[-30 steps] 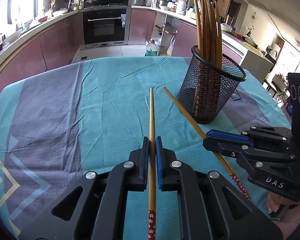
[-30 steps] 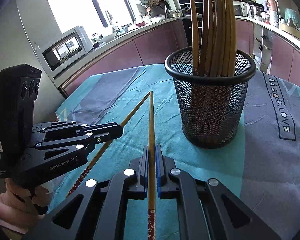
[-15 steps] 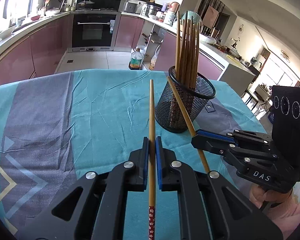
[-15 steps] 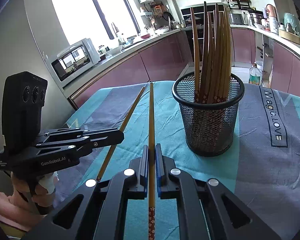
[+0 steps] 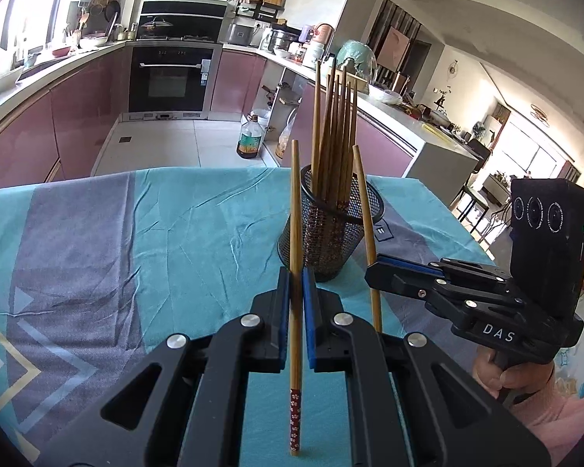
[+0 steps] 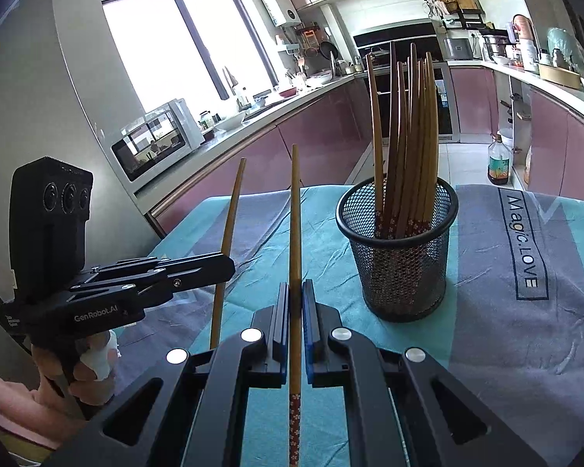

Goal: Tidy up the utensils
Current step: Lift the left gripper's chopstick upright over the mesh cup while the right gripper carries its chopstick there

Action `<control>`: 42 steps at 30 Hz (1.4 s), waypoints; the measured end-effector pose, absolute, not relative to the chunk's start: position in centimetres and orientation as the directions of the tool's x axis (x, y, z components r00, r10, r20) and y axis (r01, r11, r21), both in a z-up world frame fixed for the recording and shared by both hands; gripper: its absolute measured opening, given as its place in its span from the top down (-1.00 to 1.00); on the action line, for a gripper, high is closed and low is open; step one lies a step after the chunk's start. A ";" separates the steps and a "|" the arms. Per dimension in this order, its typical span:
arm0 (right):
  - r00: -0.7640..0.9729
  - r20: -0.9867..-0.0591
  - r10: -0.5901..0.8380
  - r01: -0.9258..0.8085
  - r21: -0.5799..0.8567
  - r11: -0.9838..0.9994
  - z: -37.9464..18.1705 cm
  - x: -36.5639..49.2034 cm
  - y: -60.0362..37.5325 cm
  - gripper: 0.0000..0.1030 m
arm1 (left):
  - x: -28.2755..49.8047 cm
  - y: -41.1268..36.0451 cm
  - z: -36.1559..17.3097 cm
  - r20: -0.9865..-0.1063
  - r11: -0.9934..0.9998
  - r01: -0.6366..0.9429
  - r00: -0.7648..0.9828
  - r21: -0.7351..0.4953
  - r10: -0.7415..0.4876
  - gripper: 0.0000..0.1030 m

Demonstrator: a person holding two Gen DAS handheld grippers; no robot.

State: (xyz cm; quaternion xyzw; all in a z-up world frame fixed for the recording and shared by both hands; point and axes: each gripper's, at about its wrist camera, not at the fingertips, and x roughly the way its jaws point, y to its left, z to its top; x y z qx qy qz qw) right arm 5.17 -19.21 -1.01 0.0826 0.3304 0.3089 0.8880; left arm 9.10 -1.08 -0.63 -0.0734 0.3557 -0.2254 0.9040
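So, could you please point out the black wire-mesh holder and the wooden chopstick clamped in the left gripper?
Black wire-mesh holder (image 6: 403, 272): right wrist view, front mesh wall.
Wooden chopstick (image 5: 296, 233): left wrist view, bare shaft above the pads.

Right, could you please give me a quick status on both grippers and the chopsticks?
Left gripper shut on one chopstick. Right gripper shut on another chopstick. Mesh holder with the chopstick bundle ahead, nothing between.

the mesh cup (image 6: 401, 257) is crowded with tall sticks (image 6: 408, 136), with only a small gap near its rim. the cloth (image 5: 136, 241) all around the cup is bare and wide.
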 end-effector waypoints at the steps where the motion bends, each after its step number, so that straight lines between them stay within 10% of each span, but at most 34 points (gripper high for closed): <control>1: 0.592 -0.532 0.605 -0.495 0.352 0.794 -0.8 5.3 -19.5 0.90 | 9.1 -1.2 -0.5 -0.607 0.887 0.357 0.647 -0.293 -0.461 0.86; 42: 0.724 -0.378 0.577 -0.503 0.283 0.817 6.3 5.8 -23.5 0.90 | 9.4 -2.1 6.2 -0.483 0.863 0.436 0.715 -0.256 -0.505 0.86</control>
